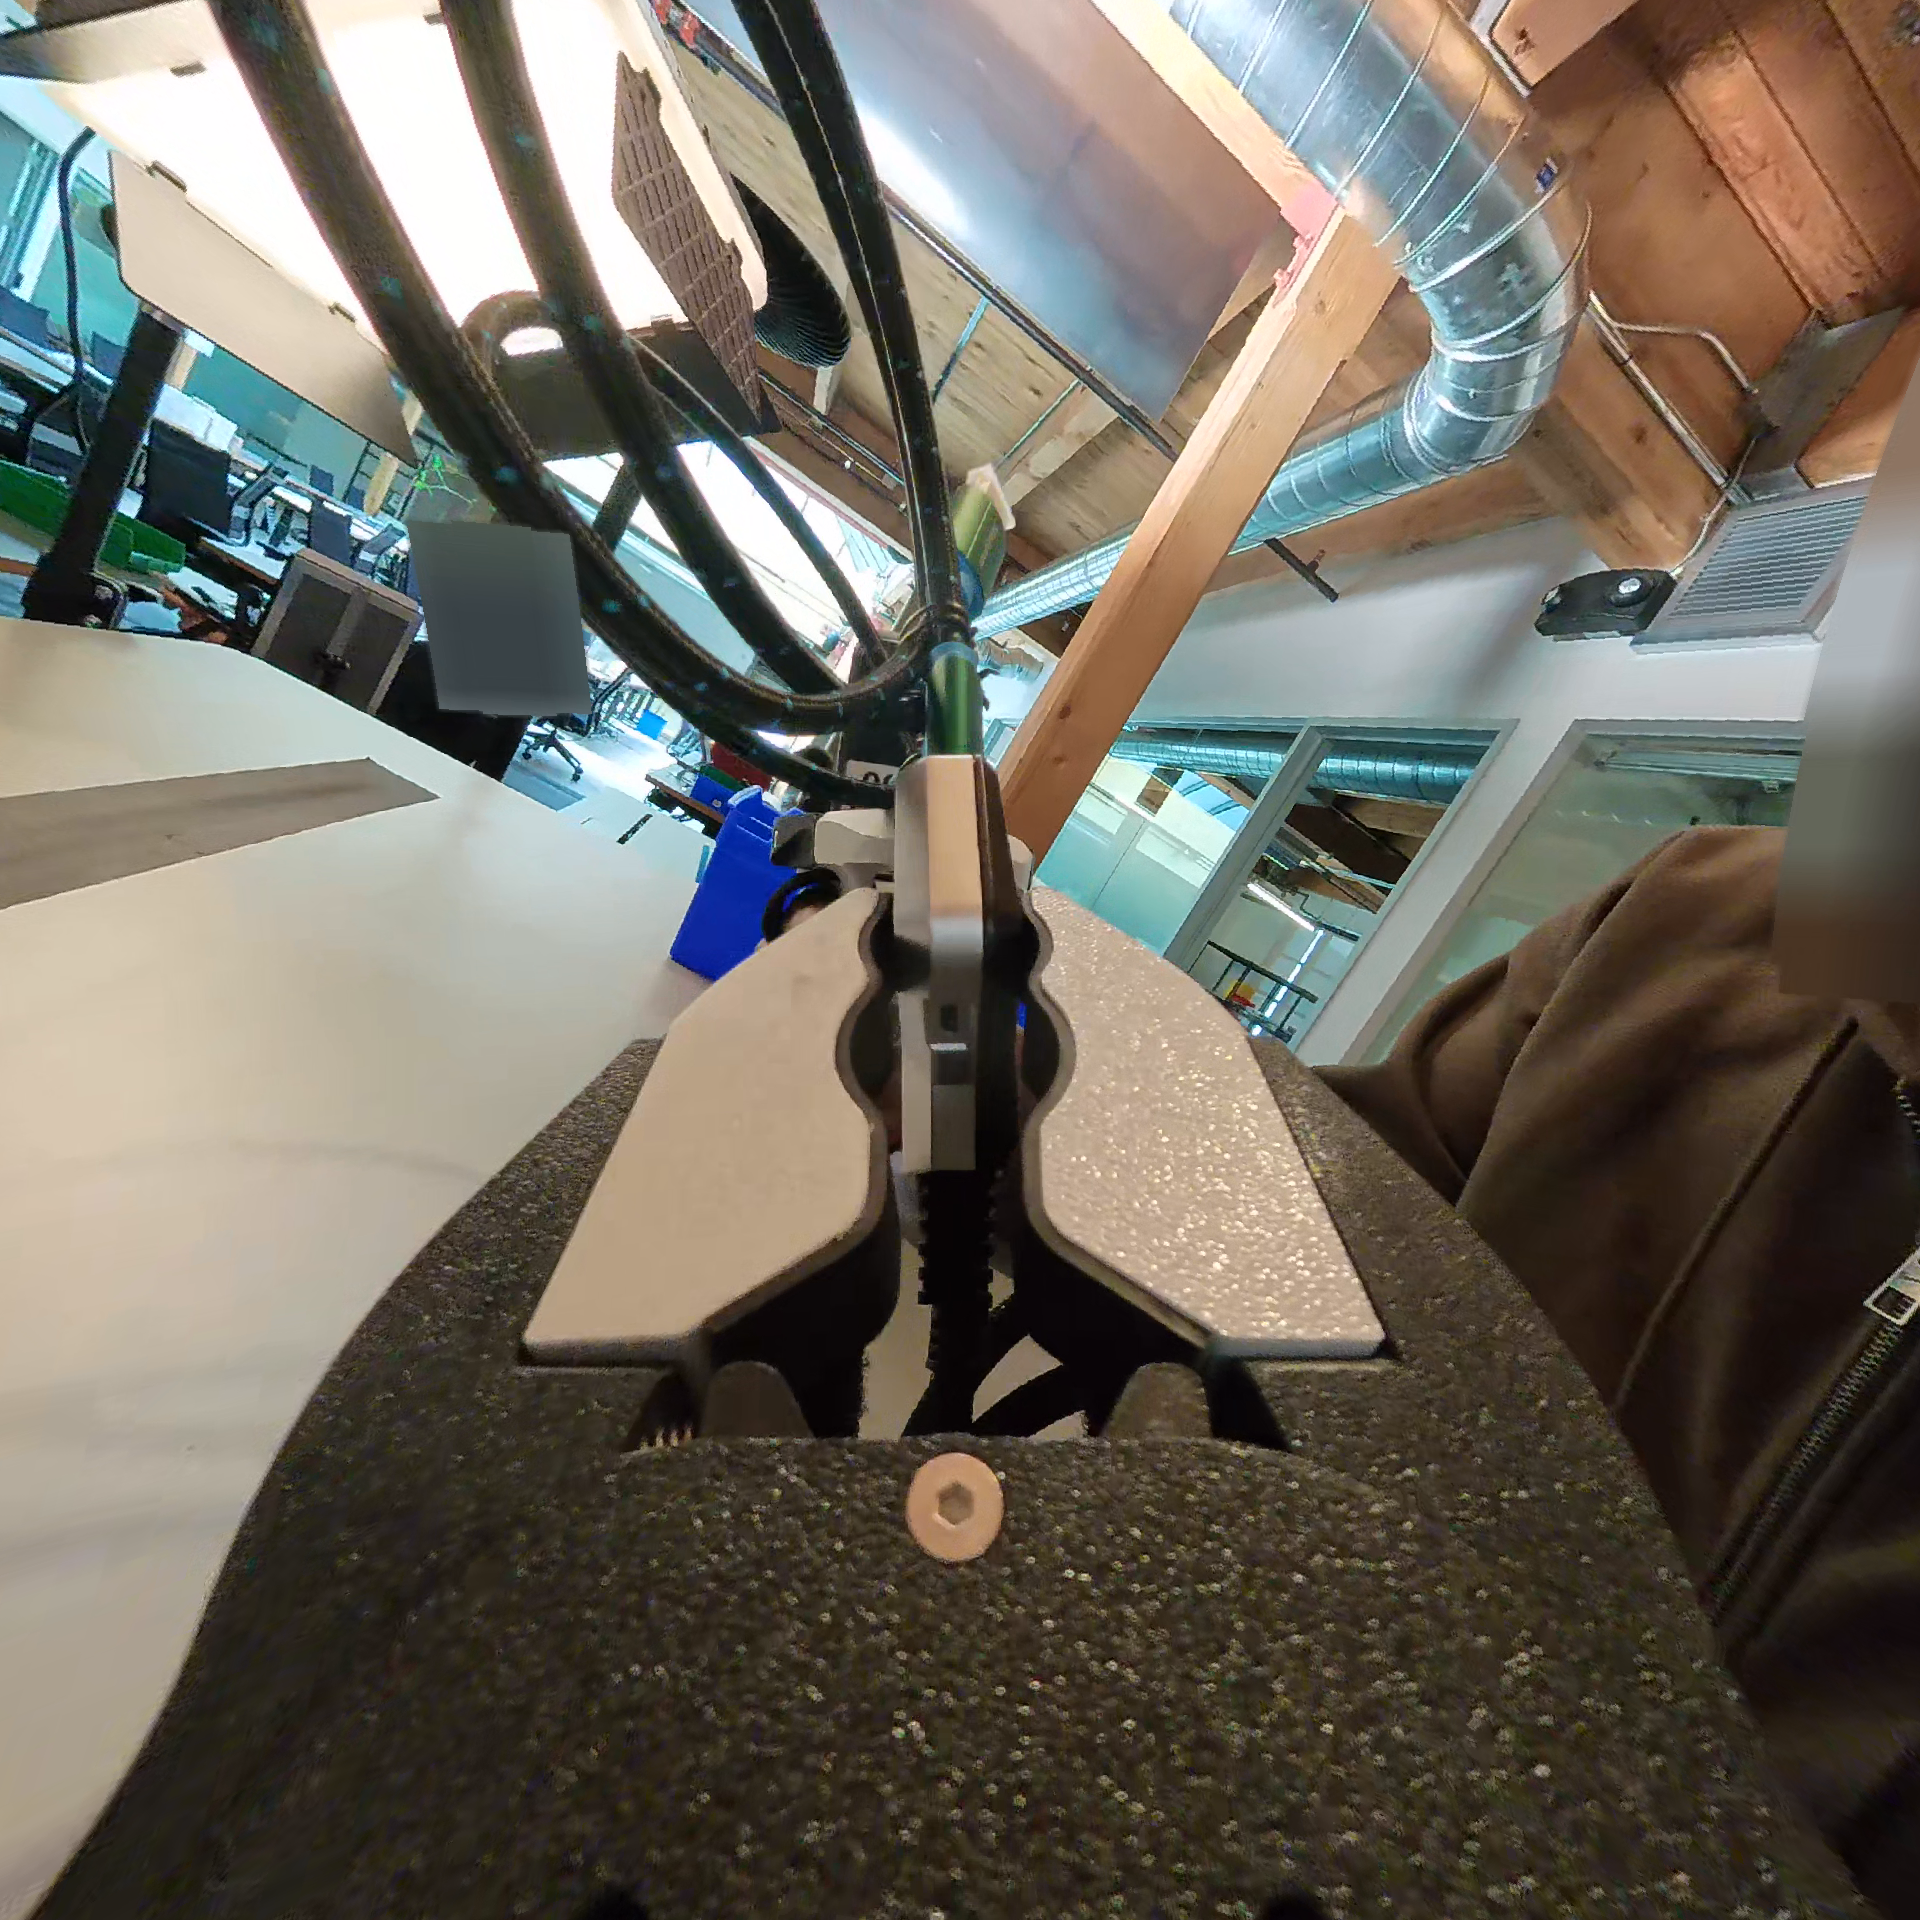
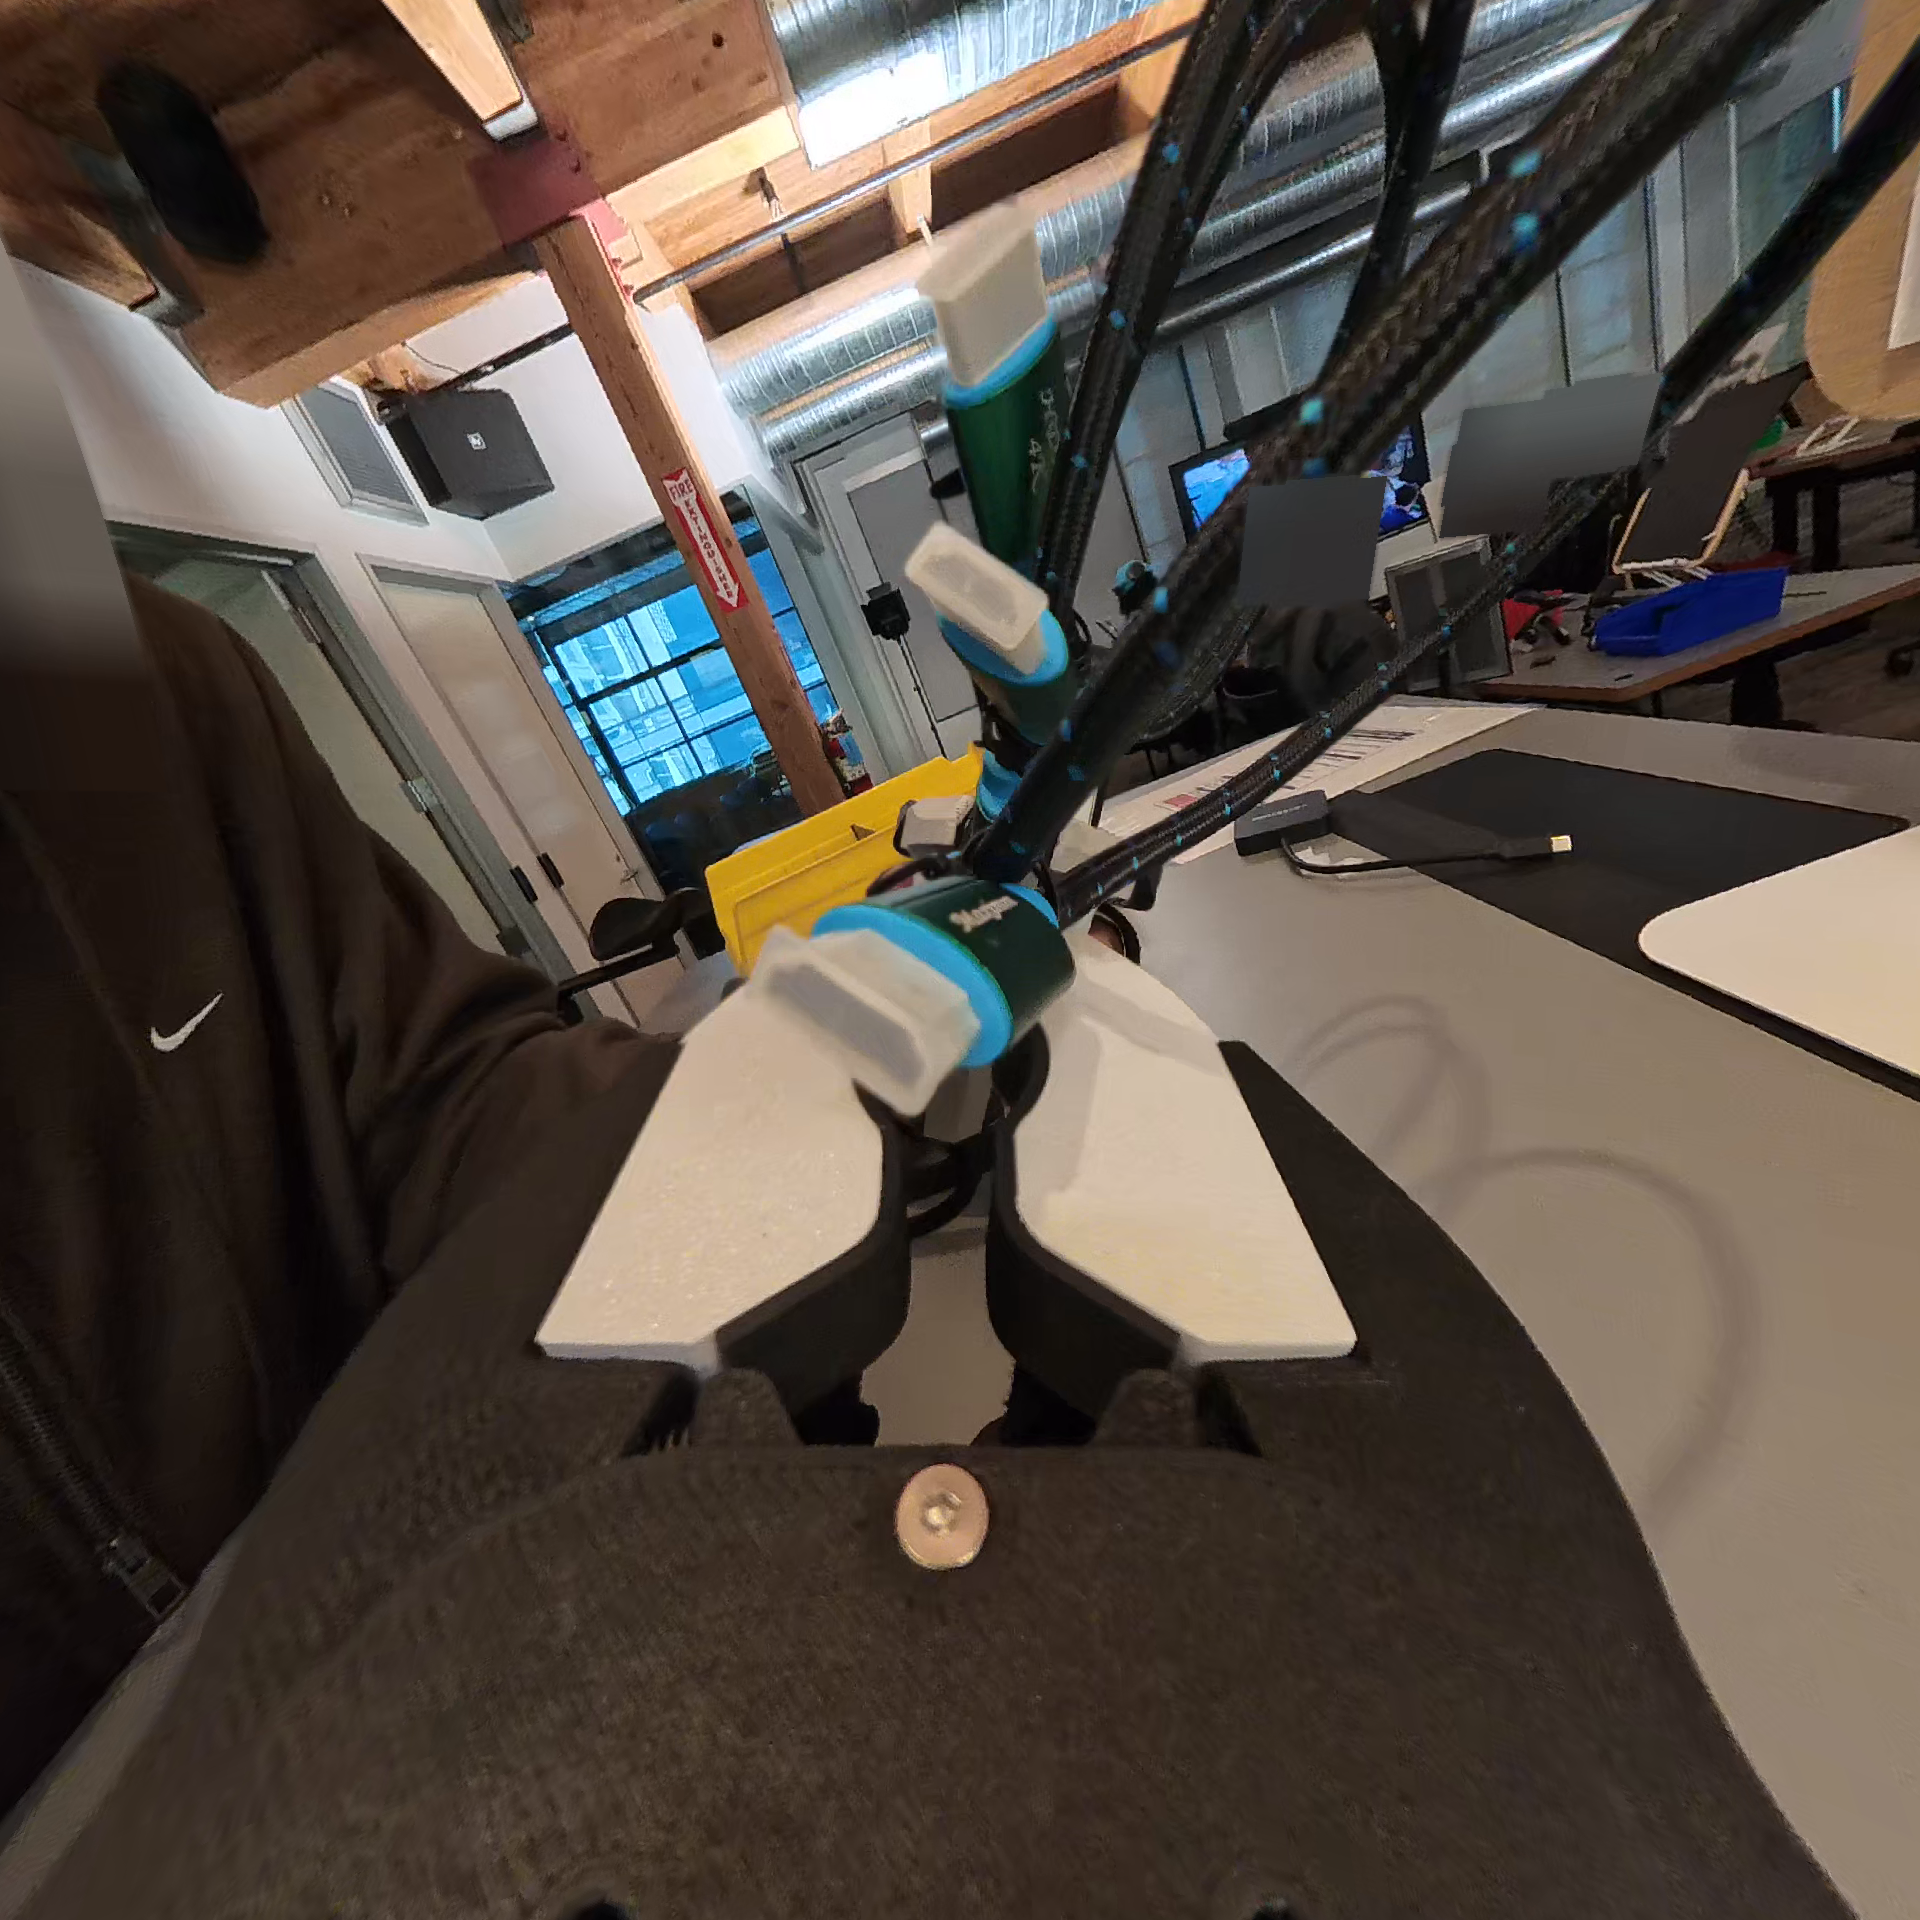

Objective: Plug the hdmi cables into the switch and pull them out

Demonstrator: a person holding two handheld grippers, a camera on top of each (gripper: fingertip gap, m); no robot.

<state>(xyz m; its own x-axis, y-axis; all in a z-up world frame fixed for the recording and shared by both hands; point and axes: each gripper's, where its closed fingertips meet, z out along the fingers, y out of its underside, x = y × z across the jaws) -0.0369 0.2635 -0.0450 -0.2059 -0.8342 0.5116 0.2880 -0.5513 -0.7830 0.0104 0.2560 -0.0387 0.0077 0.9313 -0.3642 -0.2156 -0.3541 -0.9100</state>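
Observation:
In the left wrist view my left gripper (image 1: pixel 951 914) is shut on a flat grey piece with a black strip (image 1: pixel 935 883). This piece stands edge-on between the pads, below a green connector (image 1: pixel 956 707). Black braided cables (image 1: pixel 499 436) loop up from it. In the right wrist view a green connector with blue rings (image 2: pixel 1008 956) and a whitish cap (image 2: pixel 862 1013) lies across the fingertips of my right gripper (image 2: pixel 951 1039) and hides them. The right fingers stand close together with a small grey piece (image 2: pixel 956 1117) and a thin black cord between them. Two more capped connectors (image 2: pixel 1013 436) (image 2: pixel 997 623) stick up beyond.
A person's brown jacket (image 2: pixel 208 1039) is close on the left, and its sleeve (image 1: pixel 1662 1143) shows in the left wrist view. A yellow bin (image 2: pixel 821 873), a black mat (image 2: pixel 1662 842) with a small adapter (image 2: pixel 1283 816) and a white pad (image 2: pixel 1818 956) are on the grey table (image 2: pixel 1455 1091). A blue bin (image 1: pixel 727 894) stands on the white table (image 1: pixel 260 987). My right fingertips sit around 6 centimetres from my left ones.

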